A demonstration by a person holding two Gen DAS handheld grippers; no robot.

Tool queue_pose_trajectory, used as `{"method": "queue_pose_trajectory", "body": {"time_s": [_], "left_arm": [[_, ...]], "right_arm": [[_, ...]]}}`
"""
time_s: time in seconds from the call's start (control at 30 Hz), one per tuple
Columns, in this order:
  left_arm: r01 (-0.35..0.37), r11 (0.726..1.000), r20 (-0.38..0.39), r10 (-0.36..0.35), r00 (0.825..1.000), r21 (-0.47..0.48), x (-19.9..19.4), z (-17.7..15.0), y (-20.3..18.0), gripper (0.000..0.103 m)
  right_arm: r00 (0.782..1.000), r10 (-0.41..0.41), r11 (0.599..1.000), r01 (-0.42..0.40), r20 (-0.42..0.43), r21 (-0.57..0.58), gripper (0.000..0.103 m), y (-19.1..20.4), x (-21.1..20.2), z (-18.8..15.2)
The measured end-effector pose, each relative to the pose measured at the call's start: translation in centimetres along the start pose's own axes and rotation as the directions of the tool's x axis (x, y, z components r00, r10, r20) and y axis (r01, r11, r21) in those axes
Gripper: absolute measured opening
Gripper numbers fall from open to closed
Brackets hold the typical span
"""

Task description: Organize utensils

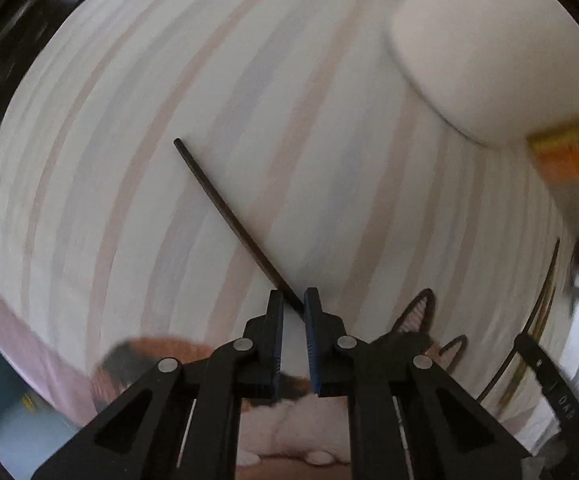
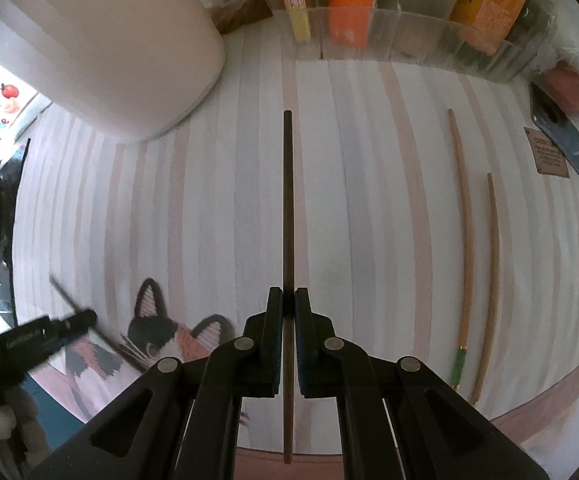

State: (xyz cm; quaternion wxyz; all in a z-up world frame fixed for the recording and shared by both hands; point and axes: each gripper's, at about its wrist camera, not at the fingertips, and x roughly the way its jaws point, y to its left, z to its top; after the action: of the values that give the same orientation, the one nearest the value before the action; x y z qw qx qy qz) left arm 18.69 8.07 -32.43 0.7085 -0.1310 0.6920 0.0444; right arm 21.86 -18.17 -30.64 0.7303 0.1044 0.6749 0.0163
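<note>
Directly below each camera, a black two-fingered claw points down at a worktop covered by a pale cloth [image 2: 217,208] with faint pink and grey stripes.

The right claw [image 2: 288,300] is clenched on a dark brown chopstick [image 2: 288,200], gripping it partway along its length. The stick runs straight away from the fingers toward the far side of the cloth, and its near end sticks out behind the fingertips.

The left claw [image 1: 292,300] is nearly closed on the tip of a second dark chopstick [image 1: 225,216], which slants up and to the left in its view. That picture is blurred, so whether the far end rests on the cloth cannot be told.

To the right of the right claw, two light wooden chopsticks [image 2: 465,240] lie side by side on the cloth, well apart from the held one; one has a green band near its lower end. Beyond them lies a dark flat phone-like object [image 2: 565,144].

A large white cylindrical container [image 2: 129,40] stands at the far left. A clear plastic bin [image 2: 409,36] holding orange and yellow packages sits along the far edge. A calico cat picture [image 2: 161,332] is woven into the cloth's near left corner.
</note>
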Motion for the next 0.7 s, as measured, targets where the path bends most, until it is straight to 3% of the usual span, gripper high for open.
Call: {"method": "queue_pose_trajectory", "body": {"time_s": [0.1, 0.13, 0.23, 0.3, 0.4, 0.47, 0.57, 0.7], "left_arm": [[-0.073, 0.982, 0.042, 0.067, 0.997, 0.173, -0.1, 0.2, -2.2, 0.003], [-0.106, 0.96, 0.052, 0.095, 0.994, 0.26, 0.1, 0.1, -3.3, 0.003], [-0.139, 0.931, 0.048, 0.131, 0.99, 0.337, 0.5, 0.6, -5.2, 0.003], [-0.116, 0.95, 0.006, 0.119, 0.993, 0.29, 1.3, 1.1, -5.8, 0.006], [0.028, 0.996, -0.086, -0.021, 0.996, 0.08, 1.5, 2.8, -3.6, 0.008], [0.06, 0.998, -0.108, -0.061, 0.992, -0.01, 1.8, 3.1, -2.6, 0.014], [0.038, 0.994, -0.104, -0.048, 0.993, -0.098, 2.2, 2.8, -1.7, 0.017], [-0.033, 0.997, -0.088, 0.027, 0.996, -0.068, 2.7, 2.6, -3.1, 0.009]], "right_arm": [[1.0, -0.008, 1.0, 0.008, -0.003, -0.001, 0.006, -0.1, 0.3, -0.6], [1.0, -0.009, 1.0, 0.009, -0.004, 0.0, 0.006, -0.2, 0.4, -0.7], [1.0, -0.011, 1.0, 0.012, -0.009, 0.006, 0.006, -0.7, 0.5, -1.1], [1.0, -0.011, 1.0, 0.011, -0.011, 0.009, 0.006, -1.0, 0.5, -1.3], [1.0, -0.007, 1.0, 0.007, -0.008, 0.02, 0.006, -1.5, 0.4, -1.5], [1.0, -0.002, 1.0, 0.002, -0.004, 0.028, 0.006, -1.6, 0.2, -1.8], [1.0, 0.001, 0.999, -0.001, 0.002, 0.043, 0.006, -2.4, -0.1, -1.9], [1.0, 0.004, 0.998, -0.005, 0.004, 0.066, 0.006, -3.6, -0.2, -1.9]]}}
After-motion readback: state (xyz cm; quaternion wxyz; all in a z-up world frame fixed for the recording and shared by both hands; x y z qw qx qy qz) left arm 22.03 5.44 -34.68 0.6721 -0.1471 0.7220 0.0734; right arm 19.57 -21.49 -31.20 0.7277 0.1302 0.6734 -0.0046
